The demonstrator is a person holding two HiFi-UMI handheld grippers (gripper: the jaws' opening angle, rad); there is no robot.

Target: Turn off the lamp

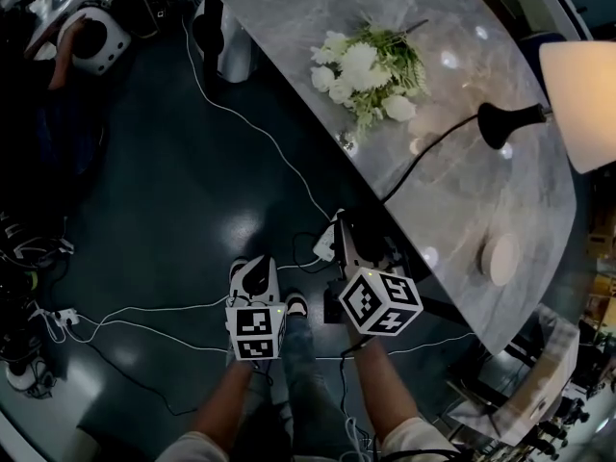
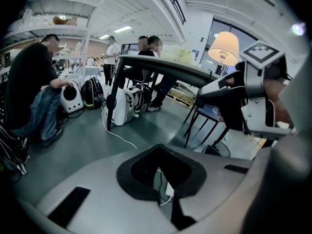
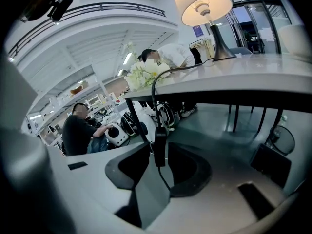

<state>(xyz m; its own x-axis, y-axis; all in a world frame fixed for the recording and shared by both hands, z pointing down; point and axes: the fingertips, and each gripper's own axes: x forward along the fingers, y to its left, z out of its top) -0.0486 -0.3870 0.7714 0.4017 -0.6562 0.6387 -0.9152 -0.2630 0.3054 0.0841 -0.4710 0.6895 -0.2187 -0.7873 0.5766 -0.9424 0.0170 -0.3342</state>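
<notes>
Marble table (image 1: 520,191), lamp (image 1: 577,89) seemingly lit, flowers (image 1: 371,75)

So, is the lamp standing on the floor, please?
No, the lamp stands on the grey marble table, past the white flowers.

The grey marble table (image 1: 289,12) carries white flowers (image 1: 371,73), a lit lamp (image 1: 583,96) and a round pale disc (image 1: 500,258).

White flowers (image 1: 371,70) lie on the marble table (image 1: 279,12).
</notes>
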